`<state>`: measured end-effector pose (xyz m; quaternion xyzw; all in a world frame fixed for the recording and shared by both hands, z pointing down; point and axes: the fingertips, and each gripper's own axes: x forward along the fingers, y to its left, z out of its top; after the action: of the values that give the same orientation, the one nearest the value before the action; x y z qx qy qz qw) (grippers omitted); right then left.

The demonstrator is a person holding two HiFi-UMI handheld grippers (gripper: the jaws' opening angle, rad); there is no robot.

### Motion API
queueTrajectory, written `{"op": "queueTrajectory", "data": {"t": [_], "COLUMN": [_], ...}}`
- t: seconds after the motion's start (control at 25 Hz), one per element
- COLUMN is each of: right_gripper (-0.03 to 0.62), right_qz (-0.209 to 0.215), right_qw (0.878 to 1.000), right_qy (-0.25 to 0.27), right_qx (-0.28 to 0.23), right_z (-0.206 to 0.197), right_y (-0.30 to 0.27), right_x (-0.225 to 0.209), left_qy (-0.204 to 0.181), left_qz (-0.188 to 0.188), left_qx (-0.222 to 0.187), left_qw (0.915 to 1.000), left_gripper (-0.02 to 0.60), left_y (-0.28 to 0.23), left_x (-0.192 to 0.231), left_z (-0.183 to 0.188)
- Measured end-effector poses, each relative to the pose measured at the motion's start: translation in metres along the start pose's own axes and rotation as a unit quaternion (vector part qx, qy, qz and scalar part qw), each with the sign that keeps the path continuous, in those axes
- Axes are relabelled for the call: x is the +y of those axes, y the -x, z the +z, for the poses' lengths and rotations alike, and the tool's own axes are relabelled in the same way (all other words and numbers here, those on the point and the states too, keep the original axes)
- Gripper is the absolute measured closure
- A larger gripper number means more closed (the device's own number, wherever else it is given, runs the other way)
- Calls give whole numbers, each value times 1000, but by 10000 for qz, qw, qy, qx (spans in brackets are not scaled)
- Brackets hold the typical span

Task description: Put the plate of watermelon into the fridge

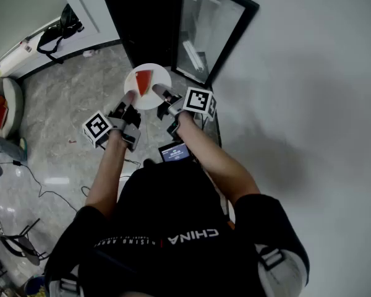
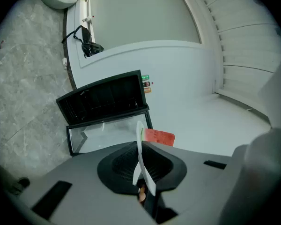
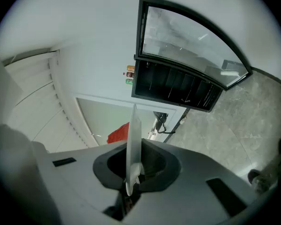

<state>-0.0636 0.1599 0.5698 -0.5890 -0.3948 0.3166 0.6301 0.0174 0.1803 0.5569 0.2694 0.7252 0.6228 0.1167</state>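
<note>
In front of the open fridge, at the centre of the head view, a round white plate (image 1: pixel 149 93) of smooth, thin, rigid material is carried level between two grippers. The left gripper (image 1: pixel 129 98) is clamped on the plate's rim at 8 o'clock. The right gripper (image 1: pixel 162 95) is clamped on the rim at 4 o'clock. Each gripper view shows the rim edge-on, pinched between dark pads. A red watermelon wedge (image 1: pixel 144 81), triangular with a thin pale rind edge, lies on the plate just left of centre.

The boxy black fridge (image 1: pixel 147 18) stands on the floor at 12 o'clock from the plate, its dark interior exposed. Its black-framed glass door (image 1: pixel 203 33) is swung out at 1 o'clock and reflects the room. The grey marbled stone floor (image 1: pixel 68 104) is glossy; a plain white wall (image 1: pixel 309 73) fills the right side.

Step in hand, as judged: transport of the plate toward the cabinet opening, with the plate not yet inside. The next move appears to call for lowering and advancing both grippers together toward 12 o'clock, keeping the plate level so the moist wedge does not slide, and clearing the door frame before setting it on a shelf.
</note>
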Motion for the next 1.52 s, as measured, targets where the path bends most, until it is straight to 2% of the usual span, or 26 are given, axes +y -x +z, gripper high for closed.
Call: {"op": "queueTrajectory", "data": {"t": [0.64,1.52], "right_gripper": [574,574], "right_qz": [50,87], "right_qw": [9997,9996], "right_qy": [-250,-266], "right_qx": [-60,-35], "right_z": [0,6], "right_y": [2,3], "right_x": [-8,-9], "left_qy": [-113,-125], "left_qz": [-86,-97], "left_qx": [183,210], "left_qw": [9997,9997], "left_gripper": [549,549], "left_y": [-4,-9], "left_x": [3,1], "left_z": [-4,-5]}}
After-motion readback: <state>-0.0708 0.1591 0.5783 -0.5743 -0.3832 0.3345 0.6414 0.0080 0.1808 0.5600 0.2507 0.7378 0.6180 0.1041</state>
